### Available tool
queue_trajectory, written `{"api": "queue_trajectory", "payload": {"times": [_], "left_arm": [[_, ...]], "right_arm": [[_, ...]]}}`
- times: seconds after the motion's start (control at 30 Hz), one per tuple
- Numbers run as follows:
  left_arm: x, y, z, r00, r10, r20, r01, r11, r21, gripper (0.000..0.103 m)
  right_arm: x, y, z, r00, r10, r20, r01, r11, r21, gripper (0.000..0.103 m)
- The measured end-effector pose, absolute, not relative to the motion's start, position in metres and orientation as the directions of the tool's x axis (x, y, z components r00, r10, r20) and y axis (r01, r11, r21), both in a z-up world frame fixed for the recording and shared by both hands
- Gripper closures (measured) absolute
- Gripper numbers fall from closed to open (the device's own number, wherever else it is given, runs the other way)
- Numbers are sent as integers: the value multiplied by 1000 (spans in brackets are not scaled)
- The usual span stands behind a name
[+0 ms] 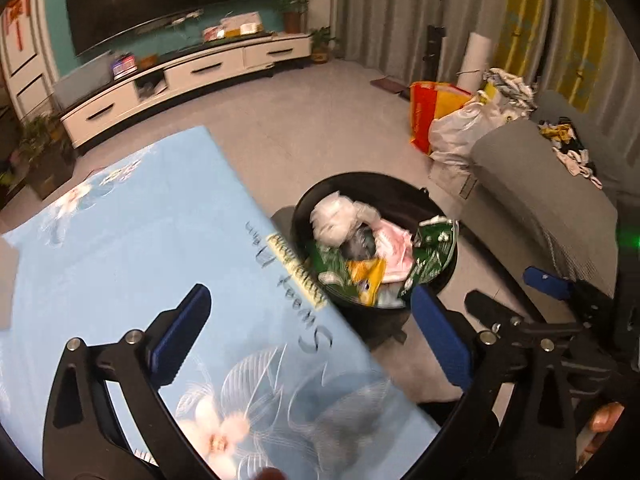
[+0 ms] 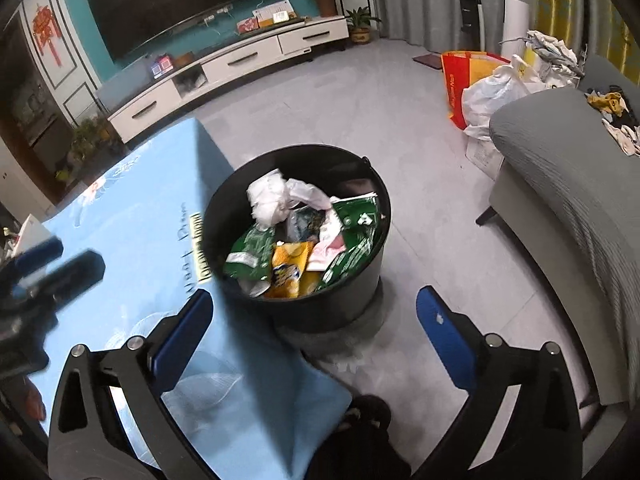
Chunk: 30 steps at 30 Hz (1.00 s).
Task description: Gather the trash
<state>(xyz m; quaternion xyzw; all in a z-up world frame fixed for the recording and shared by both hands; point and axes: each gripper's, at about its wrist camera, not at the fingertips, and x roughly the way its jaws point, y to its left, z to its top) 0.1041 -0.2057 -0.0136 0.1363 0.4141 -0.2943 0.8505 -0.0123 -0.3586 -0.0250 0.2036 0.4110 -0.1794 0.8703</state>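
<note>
A black round bin (image 1: 400, 188) (image 2: 360, 280) stands on the floor beside the table's edge. It holds white crumpled paper (image 2: 268, 200), green wrappers (image 2: 356, 220), a yellow packet (image 2: 288, 268) and a pink wrapper (image 1: 394, 252). My left gripper (image 1: 310, 296) hangs open over the table edge and the bin's near rim, with nothing between its blue pads. My right gripper (image 2: 315, 295) is open above the near side of the bin, also with nothing in it. Each gripper shows at the side of the other's view.
A table under a light blue flowered cloth (image 1: 120, 240) (image 2: 132, 220) lies left of the bin. A grey sofa (image 2: 568, 184) stands to the right, with bags (image 2: 480, 88) on the floor behind it. A white TV cabinet (image 2: 240, 64) and plants line the far wall.
</note>
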Motion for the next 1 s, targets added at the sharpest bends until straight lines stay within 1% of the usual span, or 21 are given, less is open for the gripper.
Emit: {"api": "queue_trajectory", "payload": {"times": [0.07,0.17,0.2,0.33,0.43,0.57,0.7,0.83,1.0], "left_arm": [[90,-196,-1,513,-381,-769,599,801,3,3],[73,-176,24,509,-415,-754,577,814,-58,3],[69,-172,30,518,-421,-745,575,816,-62,3],[43,-155,67,600,-420,-681,554,832,-26,3],[30,-143,86,632,-418,-652,537,843,-20,3],[19,-129,99,706,-353,-614,470,882,32,3],[14,-117,102,734,-324,-598,422,906,28,3],[14,-117,96,725,-309,-615,421,906,41,3],[16,-120,88,714,-301,-632,420,907,41,3]], "right_arm": [[-24,-348,-3,624,-190,-758,479,859,179,3],[-38,-337,24,653,-218,-726,466,870,158,4],[-41,-334,33,665,-221,-713,456,877,154,4],[-62,-318,71,718,-280,-638,452,884,121,4],[-72,-309,93,731,-328,-598,471,877,94,4],[-79,-305,101,741,-278,-612,441,888,130,4],[-73,-304,85,702,-263,-662,436,893,108,4],[-66,-304,69,668,-248,-701,442,891,106,4],[-64,-297,68,666,-252,-702,437,894,94,4]]}}
